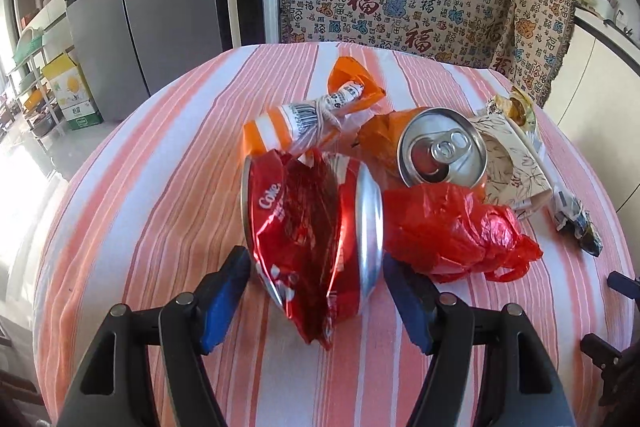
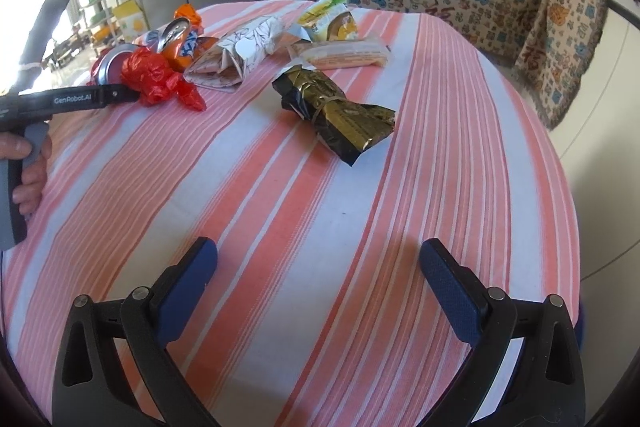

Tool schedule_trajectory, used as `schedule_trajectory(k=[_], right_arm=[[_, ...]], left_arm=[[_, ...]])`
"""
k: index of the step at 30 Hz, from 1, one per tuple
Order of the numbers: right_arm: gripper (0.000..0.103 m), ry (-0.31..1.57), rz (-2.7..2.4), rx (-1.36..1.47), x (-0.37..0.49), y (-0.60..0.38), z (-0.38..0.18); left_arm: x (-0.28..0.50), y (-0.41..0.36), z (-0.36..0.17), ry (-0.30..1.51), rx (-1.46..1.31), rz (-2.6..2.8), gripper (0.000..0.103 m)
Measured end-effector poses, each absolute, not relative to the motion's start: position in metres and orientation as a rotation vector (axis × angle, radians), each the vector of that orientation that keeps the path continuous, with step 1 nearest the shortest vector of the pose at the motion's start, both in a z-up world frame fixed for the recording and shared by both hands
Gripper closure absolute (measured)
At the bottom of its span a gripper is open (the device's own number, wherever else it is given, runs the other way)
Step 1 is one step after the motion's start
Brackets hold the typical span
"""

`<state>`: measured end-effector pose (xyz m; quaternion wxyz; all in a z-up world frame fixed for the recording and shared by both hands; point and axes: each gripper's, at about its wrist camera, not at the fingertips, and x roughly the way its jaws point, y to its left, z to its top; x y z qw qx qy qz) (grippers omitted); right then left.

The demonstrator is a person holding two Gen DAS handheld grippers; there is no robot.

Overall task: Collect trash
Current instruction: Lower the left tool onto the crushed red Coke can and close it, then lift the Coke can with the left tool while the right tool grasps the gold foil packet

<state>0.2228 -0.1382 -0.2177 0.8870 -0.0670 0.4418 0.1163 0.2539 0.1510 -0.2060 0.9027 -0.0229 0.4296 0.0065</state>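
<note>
Left hand-held gripper [image 1: 316, 291] straddles crushed Coke can [image 1: 312, 239], fingers apart.

The crushed red can [image 1: 312, 239] hides the bench [image 1: 160, 187] between the left hand-held gripper [image 1: 316, 279] fingers. Beyond it, the red plastic bag [image 1: 452, 231] covers the orange can's [image 1: 442, 147] lower side. Barcode print on the rolled wrapper [image 1: 308, 117] is unreadable.

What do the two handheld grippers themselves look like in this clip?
Both the left gripper and the right gripper have black angular frames with silver pivot pins and fingers faced in textured blue pads. In the right wrist view the left gripper's black body reads "GenRobot.AI" over a grey handle, held in a bare hand. No cables show.
</note>
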Motion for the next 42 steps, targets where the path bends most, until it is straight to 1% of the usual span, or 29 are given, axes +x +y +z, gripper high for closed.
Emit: schedule_trajectory(k=[1, 2, 3, 6, 13, 21, 29, 35, 38, 42], right_arm=[[0.002, 0.918, 0.241, -0.138, 0.223, -0.138, -0.218], [0.002, 0.918, 0.241, -0.138, 0.223, -0.139, -0.218], [0.002, 0.918, 0.24, -0.137, 0.223, -0.138, -0.218], [0.002, 0.918, 0.237, -0.134, 0.223, -0.139, -0.218], [0.002, 0.918, 0.233, -0.13, 0.223, -0.14, -0.218], [0.002, 0.918, 0.233, -0.129, 0.223, -0.141, -0.218], [0.002, 0.927, 0.258, -0.109, 0.228, -0.15, -0.215], [0.002, 0.933, 0.24, -0.264, 0.264, -0.15, -0.208], [0.002, 0.949, 0.272, -0.322, 0.29, -0.143, -0.206], [0.002, 1.008, 0.372, -0.301, 0.316, -0.135, -0.214]], left_arm=[[0.255, 0.152, -0.206, 0.884, -0.046, 0.009, 0.034], [0.254, 0.153, -0.205, 0.878, -0.046, 0.005, 0.048], [0.253, 0.153, -0.205, 0.877, -0.045, 0.001, 0.055], [0.243, 0.153, -0.202, 0.864, -0.035, -0.001, 0.056], [0.195, 0.14, -0.2, 0.873, -0.01, -0.014, 0.056], [0.148, 0.133, -0.2, 0.887, -0.058, -0.04, 0.056], [0.146, 0.123, -0.203, 0.884, -0.007, -0.031, 0.053], [0.145, 0.117, -0.206, 0.891, 0.027, -0.051, 0.042], [0.144, 0.118, -0.207, 0.89, 0.021, -0.055, 0.041], [0.144, 0.118, -0.207, 0.889, 0.023, -0.056, 0.041]])
